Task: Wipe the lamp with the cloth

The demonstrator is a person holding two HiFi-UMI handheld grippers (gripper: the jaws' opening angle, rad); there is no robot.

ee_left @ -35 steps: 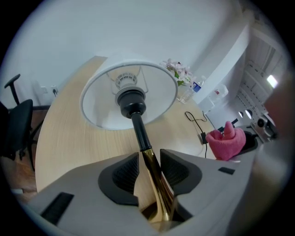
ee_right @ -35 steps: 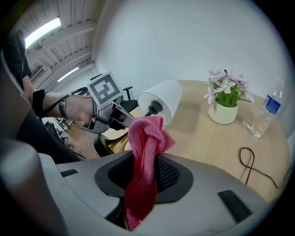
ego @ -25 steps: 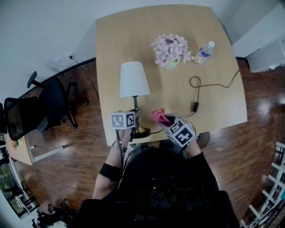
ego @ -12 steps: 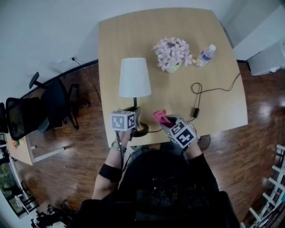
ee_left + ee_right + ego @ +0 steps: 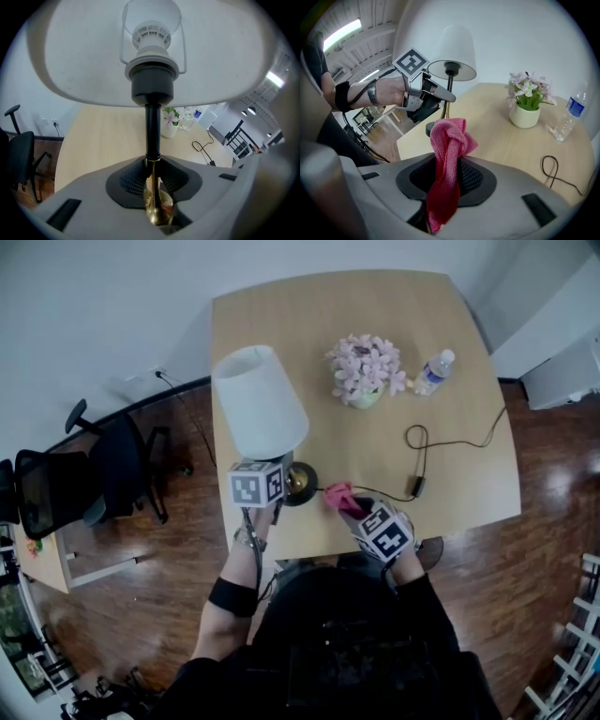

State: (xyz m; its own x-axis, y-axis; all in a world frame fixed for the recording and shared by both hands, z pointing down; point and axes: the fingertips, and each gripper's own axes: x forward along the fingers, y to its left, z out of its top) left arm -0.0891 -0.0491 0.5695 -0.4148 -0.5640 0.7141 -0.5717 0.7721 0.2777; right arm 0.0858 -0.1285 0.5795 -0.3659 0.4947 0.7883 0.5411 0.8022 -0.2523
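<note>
Lamp [image 5: 260, 404] is at the near left edge of the surface [image 5: 450, 409], its stem tilted. The left tongs [image 5: 154, 187] are clamped on the brass lower stem. The right tongs [image 5: 445, 187] pinch the pink cloth [image 5: 339, 495], near the base but apart. The lamp lies to their left, so I judge the cloth must go leftward, then along the stem.

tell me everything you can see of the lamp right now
The lamp has a white cone shade with a wire frame round a white bulb, a black socket and upper stem, a brass lower stem and a round base. It leans, shade toward the left edge of the table. The left gripper is shut on the brass stem; whether the base rests on the table is unclear.
</note>
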